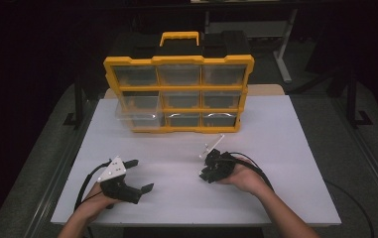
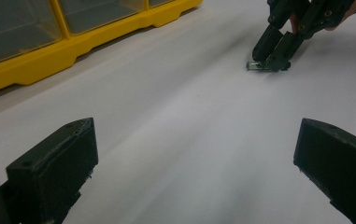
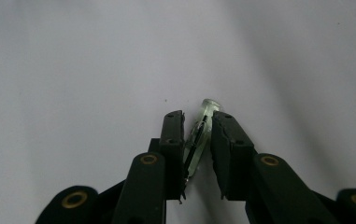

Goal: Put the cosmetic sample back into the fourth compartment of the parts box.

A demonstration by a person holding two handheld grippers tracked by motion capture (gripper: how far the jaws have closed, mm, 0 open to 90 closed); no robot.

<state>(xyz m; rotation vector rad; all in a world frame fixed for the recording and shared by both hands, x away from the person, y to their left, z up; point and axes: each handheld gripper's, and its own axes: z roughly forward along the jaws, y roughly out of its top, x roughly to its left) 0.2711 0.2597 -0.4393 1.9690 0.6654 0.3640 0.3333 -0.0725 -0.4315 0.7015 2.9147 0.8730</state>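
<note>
Between the two black jaws of the right gripper [image 3: 198, 135] lies a small clear glass tube [image 3: 200, 135] with a thin dark line inside it. It looks like a tiny glass part, but I cannot tell just what it is. In the right gripper view its long side runs from about 7 o'clock up to 1 o'clock, along the jaws, and its round tip sticks out past them. The jaws are close together on both sides of the tube. The left jaw looks like it touches the tube, while a thin gap may be left on the other side, so I cannot tell if they are pinching it yet. I think a good grip is the step to finish now.

The tube rests on the white table [image 1: 285, 148], at about 5 o'clock from the yellow drawer box [image 1: 179, 94]. In the left gripper view the right gripper [image 2: 271, 63] points down at the tube [image 2: 256, 66], and the tips are right at the table top.

The right hand [image 1: 246, 178] is the one at the tube. The left gripper [image 1: 139, 174] is well apart, at about 9 o'clock from it. Its jaws are wide apart with nothing between them.

The table top is flat and plain. One clear drawer [image 1: 137, 115] at the box's lower left sticks out a bit. The room behind is dark.
</note>
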